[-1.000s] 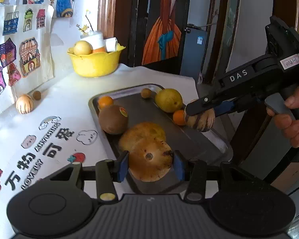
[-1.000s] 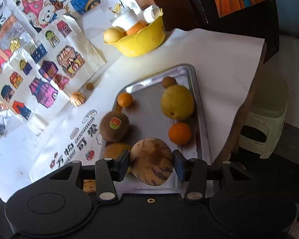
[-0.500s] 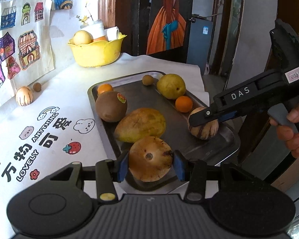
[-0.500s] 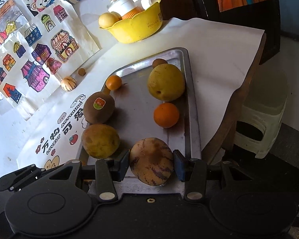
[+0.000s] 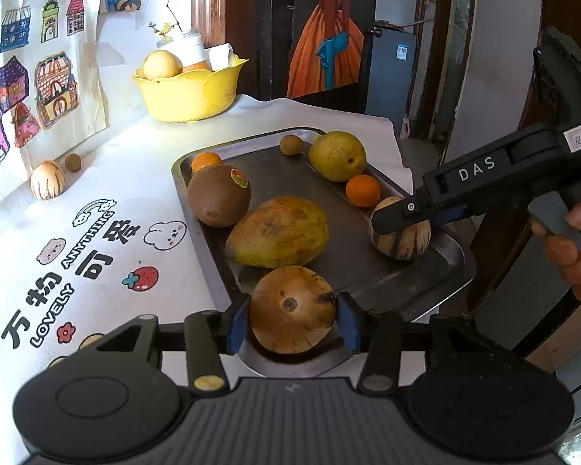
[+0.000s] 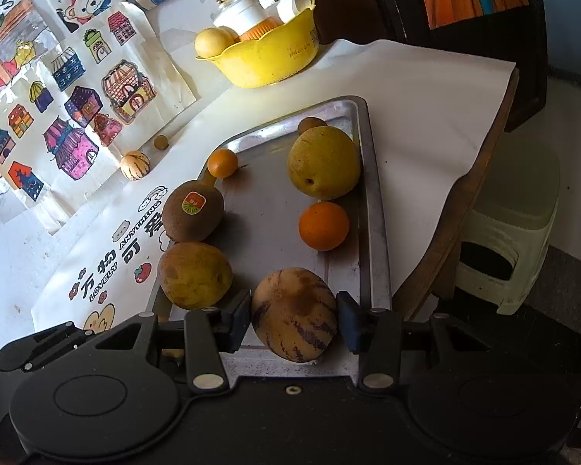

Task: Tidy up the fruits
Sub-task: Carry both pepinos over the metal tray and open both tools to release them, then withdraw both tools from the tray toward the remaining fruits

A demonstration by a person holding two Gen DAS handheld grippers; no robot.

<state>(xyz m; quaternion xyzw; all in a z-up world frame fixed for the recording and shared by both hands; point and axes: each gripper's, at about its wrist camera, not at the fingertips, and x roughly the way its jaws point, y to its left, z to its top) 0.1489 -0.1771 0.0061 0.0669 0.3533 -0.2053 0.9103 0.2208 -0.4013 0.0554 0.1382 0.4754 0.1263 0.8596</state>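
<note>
The left gripper jaws grasp a brown round fruit over the tray's near end. The right gripper jaws bracket a striped melon at the tray's near right corner; contact there looks marginal. Risk: early release lets either fruit roll over the low rim and off the table.
</note>
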